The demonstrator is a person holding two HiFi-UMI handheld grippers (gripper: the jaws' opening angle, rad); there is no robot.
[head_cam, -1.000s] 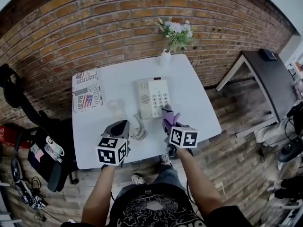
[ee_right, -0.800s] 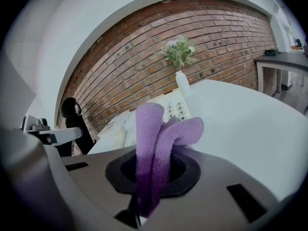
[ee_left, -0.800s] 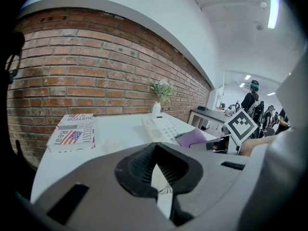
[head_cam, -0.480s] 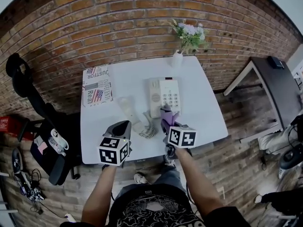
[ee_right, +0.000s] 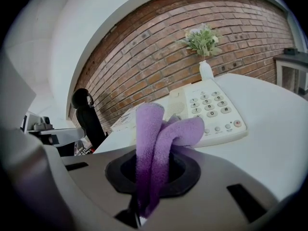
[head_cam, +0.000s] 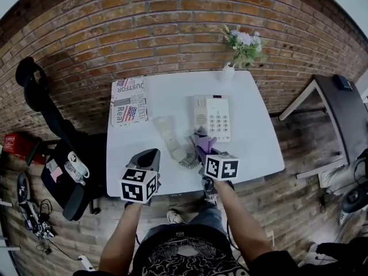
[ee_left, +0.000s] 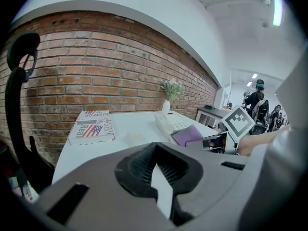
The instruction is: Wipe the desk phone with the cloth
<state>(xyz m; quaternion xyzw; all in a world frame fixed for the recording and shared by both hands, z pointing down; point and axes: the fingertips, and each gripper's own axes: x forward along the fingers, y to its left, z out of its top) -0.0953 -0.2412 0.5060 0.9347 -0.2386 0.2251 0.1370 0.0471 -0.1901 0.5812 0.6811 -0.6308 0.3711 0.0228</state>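
A cream desk phone point(head_cam: 213, 118) sits mid-table, its handset point(head_cam: 169, 134) lying off the cradle to its left with the coiled cord point(head_cam: 187, 160) between them. My right gripper point(head_cam: 203, 149) is shut on a purple cloth point(head_cam: 202, 142), which it holds just short of the phone's near-left corner. In the right gripper view the cloth point(ee_right: 159, 134) sticks up from the right gripper point(ee_right: 150, 177), and the phone's keypad point(ee_right: 208, 110) lies close behind it. My left gripper point(head_cam: 147, 156) hovers over the table's near edge, shut and empty, also shown as the left gripper point(ee_left: 159, 177).
A folded newspaper point(head_cam: 127, 101) lies at the table's far left. A white vase of flowers point(head_cam: 229, 72) stands at the far edge by the brick wall. A black office chair point(head_cam: 64, 171) is left of the white table point(head_cam: 259, 148), and a dark side table point(head_cam: 339, 105) is to the right.
The view has slid left along the table, so the phone now lies further right. The cloth went from the phone's near-right corner to its near-left corner. Both grippers stay shut.
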